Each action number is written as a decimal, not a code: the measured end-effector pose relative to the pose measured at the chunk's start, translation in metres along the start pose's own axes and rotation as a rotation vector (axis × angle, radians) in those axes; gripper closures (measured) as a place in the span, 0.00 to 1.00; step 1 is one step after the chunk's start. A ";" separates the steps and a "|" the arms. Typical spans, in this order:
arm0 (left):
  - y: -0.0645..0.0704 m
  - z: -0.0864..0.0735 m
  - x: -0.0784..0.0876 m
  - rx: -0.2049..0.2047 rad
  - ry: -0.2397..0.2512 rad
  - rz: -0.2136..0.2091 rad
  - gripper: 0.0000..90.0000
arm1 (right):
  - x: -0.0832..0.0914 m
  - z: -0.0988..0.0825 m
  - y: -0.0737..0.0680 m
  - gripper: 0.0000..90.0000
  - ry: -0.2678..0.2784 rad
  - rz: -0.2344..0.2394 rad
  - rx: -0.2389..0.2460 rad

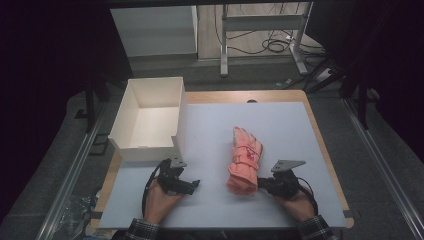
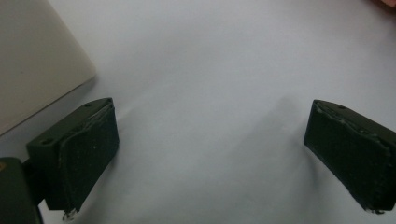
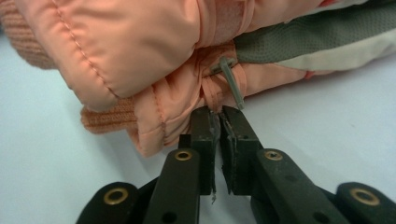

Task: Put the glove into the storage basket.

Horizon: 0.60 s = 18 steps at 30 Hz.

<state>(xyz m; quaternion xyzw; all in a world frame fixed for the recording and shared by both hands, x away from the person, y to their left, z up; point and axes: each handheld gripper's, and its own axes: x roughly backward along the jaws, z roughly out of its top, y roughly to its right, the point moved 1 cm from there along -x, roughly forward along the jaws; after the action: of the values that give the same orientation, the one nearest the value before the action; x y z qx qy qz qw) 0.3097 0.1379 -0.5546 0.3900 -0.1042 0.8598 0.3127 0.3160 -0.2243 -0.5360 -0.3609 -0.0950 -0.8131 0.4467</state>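
Your surface (image 1: 280, 130) is a flat, matte, pale grey board with rounded corners, laid over a wooden top. Beyond the jaws of your left gripper (image 1: 192, 184) stands the open white box (image 1: 150, 120), rectangular, with thin, smooth, stiff walls; in the left gripper view its rounded corner (image 2: 42, 60) lies just past the left jaw. Those jaws stand wide apart, two blunt black blocks faced with rough dark pads, with bare surface between them.

The pair of pink gloves (image 1: 245, 160) lies stacked on the surface, directly ahead of the jaws of your right gripper (image 3: 219, 119). The fabric is puffy, quilted and stitched in seams, with ribbed knit cuffs (image 3: 112, 119) to the left of the jaws and a grey mesh panel (image 3: 317, 35) up to their right. Your right jaws are nearly together, pinching a small fold of pink fabric at the gathered wrist seam. A thin grey plastic tag (image 3: 231, 79) sticks out just above the jaw tips.
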 end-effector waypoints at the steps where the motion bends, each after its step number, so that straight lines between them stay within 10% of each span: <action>1: 0.001 -0.001 -0.001 -0.013 0.005 0.008 0.03 | -0.001 0.000 -0.001 0.91 0.000 0.000 0.002; 18: 0.001 -0.002 -0.002 -0.017 0.009 0.009 0.01 | -0.020 0.010 -0.015 0.89 0.000 0.038 0.035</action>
<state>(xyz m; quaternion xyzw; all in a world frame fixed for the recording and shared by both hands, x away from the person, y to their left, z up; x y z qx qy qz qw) 0.3084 0.1370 -0.5570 0.3829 -0.1117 0.8622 0.3123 0.3157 -0.1975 -0.5390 -0.3545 -0.1023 -0.8028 0.4683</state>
